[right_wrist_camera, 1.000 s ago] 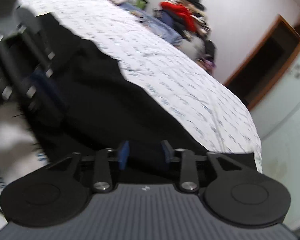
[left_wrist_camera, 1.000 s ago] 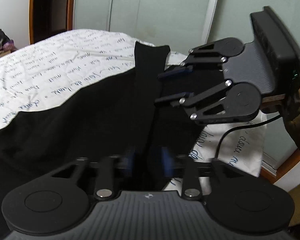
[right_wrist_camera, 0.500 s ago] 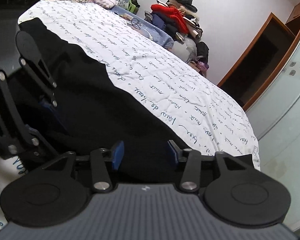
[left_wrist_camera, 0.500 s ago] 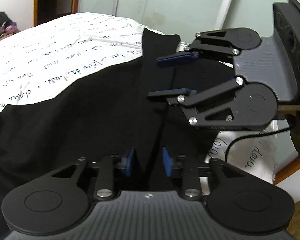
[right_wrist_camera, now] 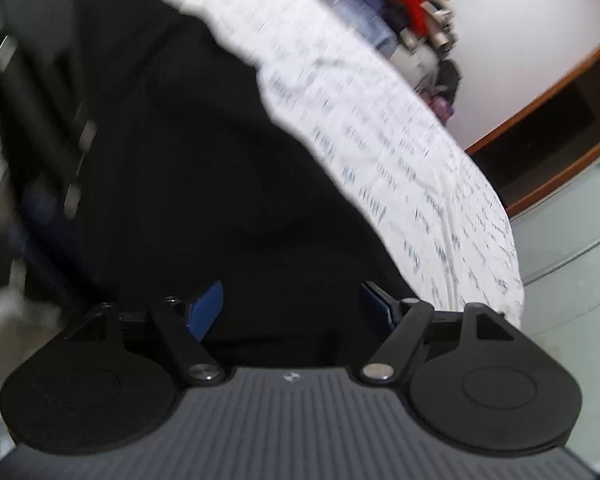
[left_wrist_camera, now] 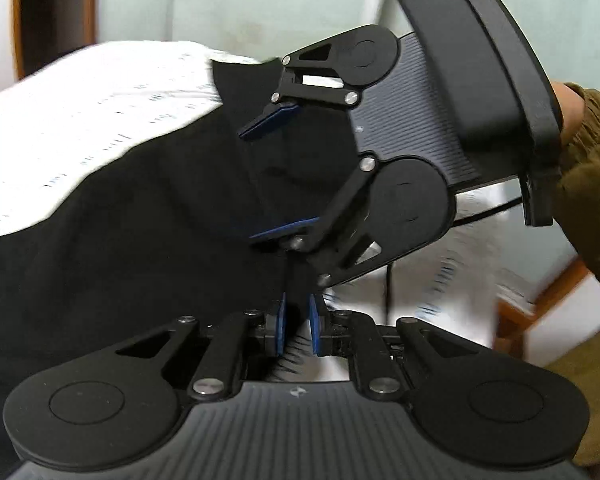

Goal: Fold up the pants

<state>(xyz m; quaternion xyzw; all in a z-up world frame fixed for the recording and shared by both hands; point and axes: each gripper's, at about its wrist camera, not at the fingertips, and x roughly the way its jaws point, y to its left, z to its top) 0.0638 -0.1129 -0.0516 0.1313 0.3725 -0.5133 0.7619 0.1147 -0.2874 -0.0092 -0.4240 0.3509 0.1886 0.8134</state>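
Black pants (left_wrist_camera: 140, 208) lie spread on a bed with a white sheet printed with blue script (left_wrist_camera: 100, 96). My left gripper (left_wrist_camera: 298, 328) is shut on a fold of the pants near their edge. My right gripper (left_wrist_camera: 276, 176) shows in the left wrist view, wide open, hovering just over the pants beyond the left one. In the right wrist view the right gripper (right_wrist_camera: 292, 304) is open over the black cloth (right_wrist_camera: 204, 168), with the left gripper blurred at the left edge (right_wrist_camera: 40, 120).
Pale green sliding wardrobe doors (left_wrist_camera: 260, 0) stand past the bed. A dark doorway with a wooden frame (right_wrist_camera: 552, 128) and a pile of clothes (right_wrist_camera: 412, 0) lie beyond the far side. The bed edge (left_wrist_camera: 440, 280) drops off at the right.
The right gripper has opened wider and dropped closer to the pants. The left gripper's jaws have closed on the cloth. Both views are blurred by motion.
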